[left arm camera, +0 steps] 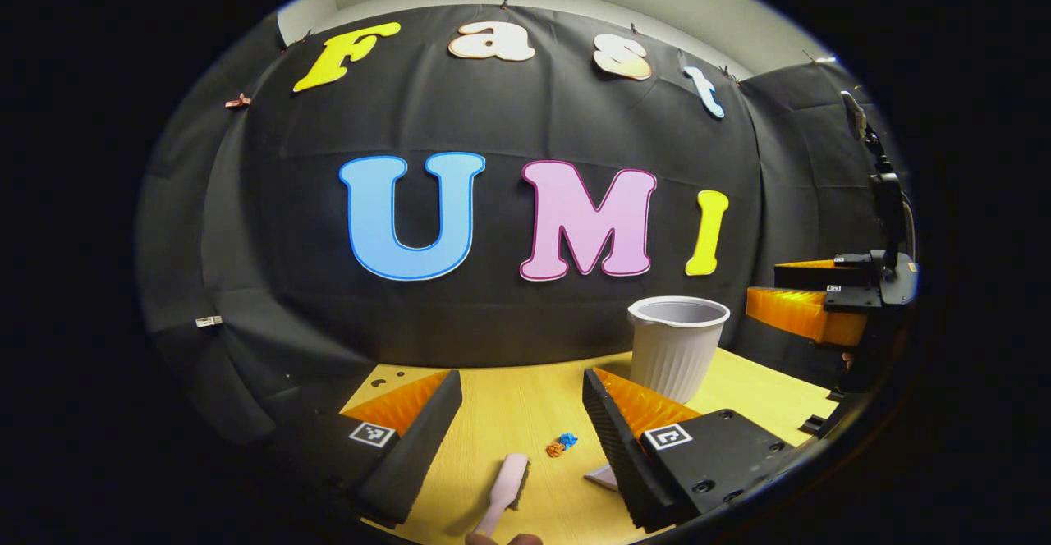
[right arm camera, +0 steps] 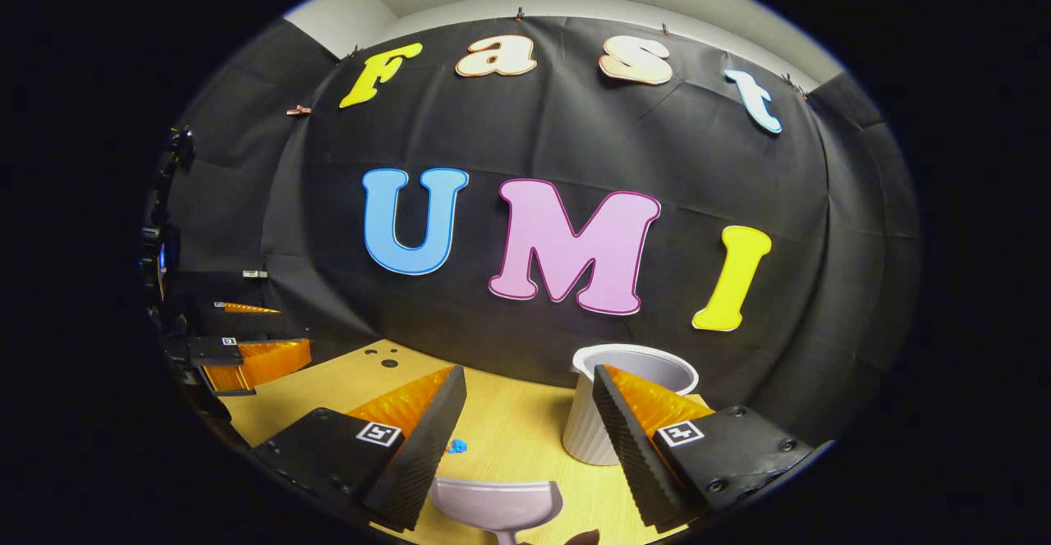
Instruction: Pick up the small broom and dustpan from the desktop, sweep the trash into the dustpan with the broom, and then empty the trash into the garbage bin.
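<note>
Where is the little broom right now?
In the left gripper view, the pale pink broom lies on the wooden desktop, between the open fingers of the left gripper, just left of the small orange and blue trash.

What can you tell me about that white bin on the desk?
The bin is a small, pale grey-white tub that looks like plastic, with ribbed sides that narrow toward the base and a rolled rim. It stands upright and open on the wooden desk, near the back by the black cloth wall. Its inside looks empty as far as can be seen. Nothing touches it; in the right gripper view one finger partly hides it.
</note>
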`<state>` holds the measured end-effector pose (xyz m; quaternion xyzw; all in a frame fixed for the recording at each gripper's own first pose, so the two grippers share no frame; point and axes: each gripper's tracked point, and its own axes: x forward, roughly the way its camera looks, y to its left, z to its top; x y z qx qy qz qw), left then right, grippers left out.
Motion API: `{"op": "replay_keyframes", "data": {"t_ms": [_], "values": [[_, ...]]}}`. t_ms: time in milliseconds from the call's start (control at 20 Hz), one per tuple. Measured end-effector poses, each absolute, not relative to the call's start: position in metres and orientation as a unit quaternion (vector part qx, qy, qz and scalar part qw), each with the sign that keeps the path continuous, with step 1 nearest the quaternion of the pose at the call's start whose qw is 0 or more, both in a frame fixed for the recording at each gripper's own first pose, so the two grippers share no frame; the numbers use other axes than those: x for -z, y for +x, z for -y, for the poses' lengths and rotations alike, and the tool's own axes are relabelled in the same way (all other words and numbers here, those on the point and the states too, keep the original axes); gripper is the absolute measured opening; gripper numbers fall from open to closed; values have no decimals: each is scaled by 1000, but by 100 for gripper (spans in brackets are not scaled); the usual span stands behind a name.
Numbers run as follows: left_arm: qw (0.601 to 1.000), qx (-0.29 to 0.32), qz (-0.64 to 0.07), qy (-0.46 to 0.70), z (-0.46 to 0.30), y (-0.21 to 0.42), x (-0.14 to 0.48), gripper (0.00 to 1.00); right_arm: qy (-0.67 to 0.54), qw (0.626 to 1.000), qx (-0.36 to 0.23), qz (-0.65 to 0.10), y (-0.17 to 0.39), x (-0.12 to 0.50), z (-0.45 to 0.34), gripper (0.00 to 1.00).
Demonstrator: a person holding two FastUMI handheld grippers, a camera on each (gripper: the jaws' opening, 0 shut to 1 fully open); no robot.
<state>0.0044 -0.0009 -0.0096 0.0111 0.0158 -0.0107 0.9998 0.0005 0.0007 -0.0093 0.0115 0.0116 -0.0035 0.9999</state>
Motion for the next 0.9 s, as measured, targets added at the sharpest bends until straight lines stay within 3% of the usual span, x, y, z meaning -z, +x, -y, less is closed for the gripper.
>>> {"op": "replay_keyframes", "data": {"t_ms": [400,600,900], "values": [[1000,17,-16,16,2,7,11,94,6,999,-14,-33,4,21,-10,94],[1000,16,-20,15,2,7,16,94,-2,979,-56,-198,-12,100,-15,97],[999,11,-32,18,-4,7,31,94,23,905,-81,-416,-64,238,-19,96]]}}
